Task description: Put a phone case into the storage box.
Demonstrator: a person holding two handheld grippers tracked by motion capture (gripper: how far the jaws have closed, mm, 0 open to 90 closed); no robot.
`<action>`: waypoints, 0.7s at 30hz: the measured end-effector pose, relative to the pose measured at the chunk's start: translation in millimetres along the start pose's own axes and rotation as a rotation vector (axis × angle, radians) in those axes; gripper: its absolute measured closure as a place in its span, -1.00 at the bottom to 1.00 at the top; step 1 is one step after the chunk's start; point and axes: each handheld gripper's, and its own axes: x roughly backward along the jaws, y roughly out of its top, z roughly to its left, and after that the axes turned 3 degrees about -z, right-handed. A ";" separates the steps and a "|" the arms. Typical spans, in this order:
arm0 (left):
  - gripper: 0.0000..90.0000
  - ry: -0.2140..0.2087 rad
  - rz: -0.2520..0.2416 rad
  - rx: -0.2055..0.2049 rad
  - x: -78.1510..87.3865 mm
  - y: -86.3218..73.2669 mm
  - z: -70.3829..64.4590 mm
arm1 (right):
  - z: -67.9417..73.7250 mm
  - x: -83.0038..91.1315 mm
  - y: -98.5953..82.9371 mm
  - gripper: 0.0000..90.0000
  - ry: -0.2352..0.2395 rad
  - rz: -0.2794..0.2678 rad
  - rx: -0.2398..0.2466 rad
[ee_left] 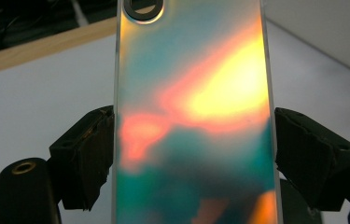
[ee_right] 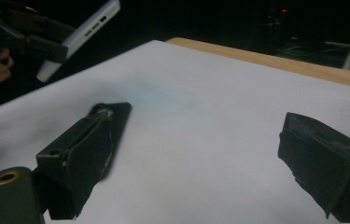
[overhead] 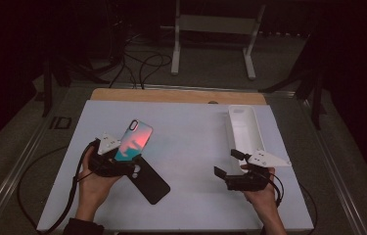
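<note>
the iridescent phone case (overhead: 134,141) is sitting clamped by its long edges between the two black jaws of my left gripper (overhead: 117,164), lifted clear of the white table (overhead: 191,147) and tilted with its camera cut-out end pointing away from me. in the left gripper view the case (ee_left: 193,112) is running straight up between the pads (ee_left: 86,154), each pad pressing one side edge, so the jaws are grasping the case rather than resting beside it. just below and to the right of it, the black phone (overhead: 149,182) is lying flat on the table, angled toward my near edge; part of it is also showing in the right gripper view (ee_right: 116,112). my right gripper (overhead: 235,174) is hovering low over the table well apart from both, its jaws released and gaping with nothing between them. beyond it the white tray (overhead: 244,128) is lying along the right side of the table. i am judging the step in hand to be bringing case and phone together. to do this well i am keeping the squeeze on the edges light, since a thin shell may bow or spring out, and i am planning to steady the phone with the free gripper, line up the cut-out end first, then lower the case squarely over it.
</note>
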 end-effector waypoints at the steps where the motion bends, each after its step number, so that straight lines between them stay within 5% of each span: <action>1: -0.63 -0.006 -0.005 -0.008 -0.4 1.2 -3.9 | 1.5 -2.4 1.9 -0.79 0.010 0.001 -0.004; 9: -0.63 -0.081 -0.025 -0.114 -9.3 4.3 -34.2 | 14.2 -20.1 17.3 -0.78 0.058 0.003 -0.011; 14: -0.63 -0.140 -0.041 -0.141 -14.5 7.3 -46.9 | 19.5 -30.8 23.3 -0.75 0.092 0.016 -0.022; 19: -0.63 -0.188 -0.061 -0.158 -20.4 8.9 -62.6 | 22.4 -41.1 26.9 -0.68 0.140 0.016 -0.073; 21: -0.63 -0.197 -0.062 -0.169 -23.0 8.9 -68.0 | 25.6 -47.1 29.7 -0.47 0.169 0.018 -0.109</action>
